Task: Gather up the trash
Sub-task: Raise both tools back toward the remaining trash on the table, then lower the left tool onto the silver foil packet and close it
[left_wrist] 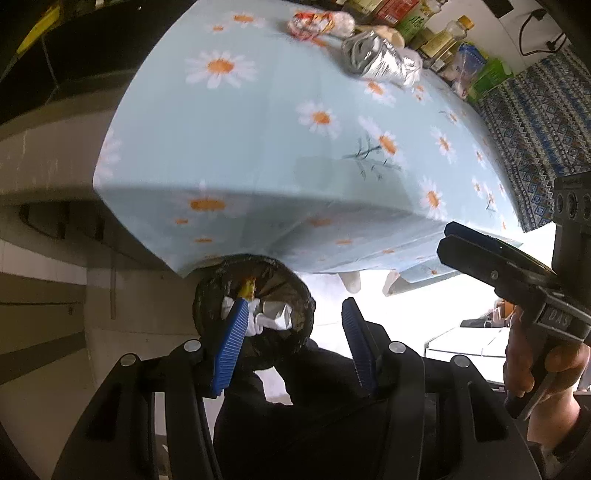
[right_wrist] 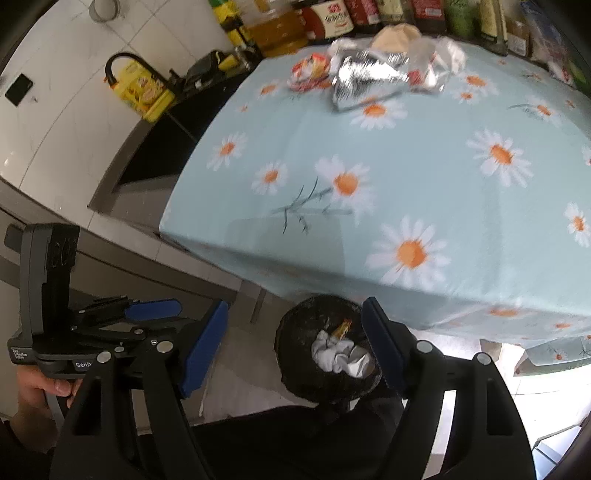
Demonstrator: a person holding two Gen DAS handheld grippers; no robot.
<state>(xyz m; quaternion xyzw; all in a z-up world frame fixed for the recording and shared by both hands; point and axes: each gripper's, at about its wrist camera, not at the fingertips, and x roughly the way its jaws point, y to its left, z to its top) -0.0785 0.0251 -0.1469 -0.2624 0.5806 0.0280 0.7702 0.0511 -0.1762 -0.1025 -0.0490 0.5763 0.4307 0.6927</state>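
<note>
Both grippers hang above the black-lined trash bin [right_wrist: 328,354] that stands on the floor just beside the table's near corner, and both are empty: the left gripper [left_wrist: 291,343] has its blue pads parted with nothing between them, and the right gripper [right_wrist: 295,343] stands wider apart, also holding nothing. White crumpled paper [right_wrist: 338,356] and a yellow wrapper [right_wrist: 341,328] already lie in the bin. What remains to collect sits at the table's far end: a crumpled silver foil bag [right_wrist: 365,81] and, touching it, a red-and-white snack wrapper [right_wrist: 308,70]. The next reach would likely go best with the jaws held wide and brought down over the foil's bulk, since crinkled foil tends to slip from a shallow pinch. The table wears a pale blue daisy tablecloth [left_wrist: 258,140]; bottles and jars [right_wrist: 332,16] line its far edge, and a yellow oil jug [right_wrist: 142,88] stands on the white counter beside.
</note>
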